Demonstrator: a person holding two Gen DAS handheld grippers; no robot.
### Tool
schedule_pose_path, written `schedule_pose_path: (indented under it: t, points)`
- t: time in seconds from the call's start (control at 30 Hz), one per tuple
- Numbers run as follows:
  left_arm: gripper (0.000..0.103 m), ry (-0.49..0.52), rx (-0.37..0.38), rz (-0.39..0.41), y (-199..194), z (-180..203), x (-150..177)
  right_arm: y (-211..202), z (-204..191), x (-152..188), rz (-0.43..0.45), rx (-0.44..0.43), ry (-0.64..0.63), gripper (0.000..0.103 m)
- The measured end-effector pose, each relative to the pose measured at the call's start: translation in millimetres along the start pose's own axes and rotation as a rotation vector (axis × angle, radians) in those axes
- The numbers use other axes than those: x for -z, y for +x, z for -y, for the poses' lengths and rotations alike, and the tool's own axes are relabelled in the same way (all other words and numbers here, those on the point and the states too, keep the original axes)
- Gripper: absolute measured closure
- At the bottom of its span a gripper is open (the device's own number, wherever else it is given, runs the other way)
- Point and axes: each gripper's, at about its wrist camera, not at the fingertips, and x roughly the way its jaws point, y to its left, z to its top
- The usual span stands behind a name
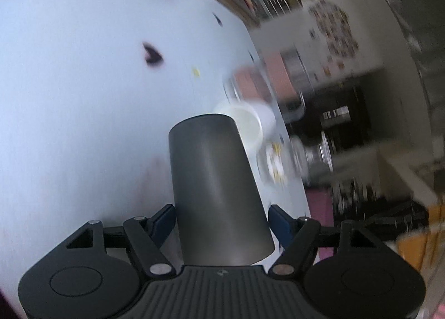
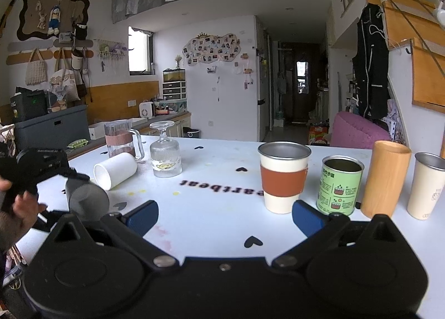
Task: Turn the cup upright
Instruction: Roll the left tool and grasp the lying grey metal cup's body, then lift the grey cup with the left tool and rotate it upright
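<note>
The left gripper (image 1: 221, 220) clamps the grey cup (image 1: 215, 185), lifted sideways above the table (image 2: 211, 216) and not yet upright, while the right gripper (image 2: 225, 214) hangs open and empty.

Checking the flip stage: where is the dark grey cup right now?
The dark grey cup is clamped in the left gripper, lifted at the table's left end, just before the white cup lying sideways.

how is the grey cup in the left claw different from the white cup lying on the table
The grey cup is dark and matte; the white cup is pale. The grey cup is gripped in the left claw and held off the table; the white cup lies loose on it. Both are handleless and on their sides.
</note>
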Motion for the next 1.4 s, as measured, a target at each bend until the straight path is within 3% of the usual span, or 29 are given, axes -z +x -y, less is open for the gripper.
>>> schedule_pose_path:
  t: [0.3,0.5,0.67,0.77,0.9,1.07,1.27,1.4]
  points:
    - [0.03,0.14,0.063,-0.237,14,26,64,-5,10,-5,0.004,0.008,0.03,0.0]
    - [0.03,0.274,0.099,-0.346,27,49,106,-4,25,-15,-0.006,0.003,0.061,0.0]
    - [0.03,0.381,0.108,-0.421,34,65,131,10,33,-32,-0.059,-0.069,0.092,0.0]
    - [0.03,0.474,0.116,-0.454,31,71,145,32,35,-43,-0.142,-0.141,0.119,0.0]
    - [0.03,0.576,0.121,-0.47,22,76,161,69,26,-52,-0.293,-0.224,0.116,0.0]
    - [0.027,0.625,0.107,-0.475,25,79,168,107,9,-48,-0.467,-0.321,0.095,0.0]
    - [0.02,0.672,0.048,-0.471,29,78,168,138,-1,-33,-0.589,-0.252,0.006,0.0]
    - [0.017,0.672,0.041,-0.433,26,77,161,140,11,-24,-0.607,-0.2,-0.002,0.0]
